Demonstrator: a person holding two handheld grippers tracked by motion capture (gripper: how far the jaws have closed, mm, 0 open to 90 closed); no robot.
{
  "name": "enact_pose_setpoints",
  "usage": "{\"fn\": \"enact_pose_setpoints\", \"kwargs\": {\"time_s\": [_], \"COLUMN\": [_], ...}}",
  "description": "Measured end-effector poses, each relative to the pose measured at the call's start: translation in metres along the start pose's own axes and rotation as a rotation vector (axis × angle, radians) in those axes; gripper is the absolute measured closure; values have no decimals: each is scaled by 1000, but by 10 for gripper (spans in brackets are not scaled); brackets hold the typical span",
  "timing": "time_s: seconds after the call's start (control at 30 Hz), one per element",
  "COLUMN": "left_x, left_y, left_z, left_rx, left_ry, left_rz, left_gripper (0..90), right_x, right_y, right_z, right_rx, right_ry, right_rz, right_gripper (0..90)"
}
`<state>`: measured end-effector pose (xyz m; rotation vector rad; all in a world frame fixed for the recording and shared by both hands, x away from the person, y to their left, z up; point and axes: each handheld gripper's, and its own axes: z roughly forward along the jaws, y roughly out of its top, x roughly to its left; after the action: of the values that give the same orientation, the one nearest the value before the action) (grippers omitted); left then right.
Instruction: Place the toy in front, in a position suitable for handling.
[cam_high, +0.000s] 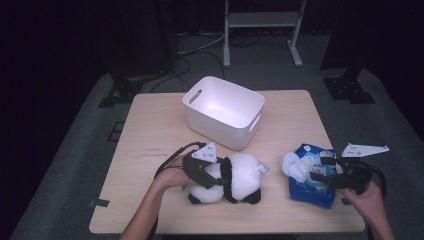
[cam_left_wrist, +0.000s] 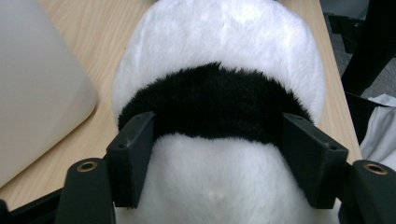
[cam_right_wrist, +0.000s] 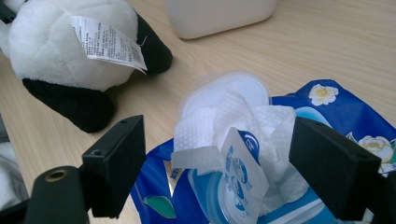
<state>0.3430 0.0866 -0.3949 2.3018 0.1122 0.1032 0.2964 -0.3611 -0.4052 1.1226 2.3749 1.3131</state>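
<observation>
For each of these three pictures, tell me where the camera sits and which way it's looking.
High view: above the table's near edge, looking forward and down on the white bin; both forearms and the left gripper and right gripper show.
Left gripper view: rides the left gripper, facing the panda toy; both black jaws flank it.
Right gripper view: rides the right gripper, facing the wet-wipe pack; jaws stand apart.
Shared: panda and bin appear in all three.
</observation>
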Motion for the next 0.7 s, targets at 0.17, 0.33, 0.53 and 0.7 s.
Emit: {"fn": "enact_pose_setpoints", "kwargs": {"time_s": [0.17, 0.33, 0.53, 0.7], "left_x": [0, 0, -1, -1], "left_y": [1, 4, 8, 5], "left_z": [-3, -10, -23, -35], "left_rx": [9, -14, -20, -24], "left_ry": [-5, -13, 5, 22], "left_rz": [-9, -24, -19, -26], "left_gripper": [258, 237, 196, 188], "right_x": [-1, -4, -7, -6], "right_y": [3, 8, 17, 26], "right_z": [-1, -2, 4, 16], "right_rx": [11, 27, 63, 116], "right_ry": [-3, -8, -4, 2], "right_rz": [-7, -15, -34, -66], "right_gripper": [175, 176, 206, 238]}}
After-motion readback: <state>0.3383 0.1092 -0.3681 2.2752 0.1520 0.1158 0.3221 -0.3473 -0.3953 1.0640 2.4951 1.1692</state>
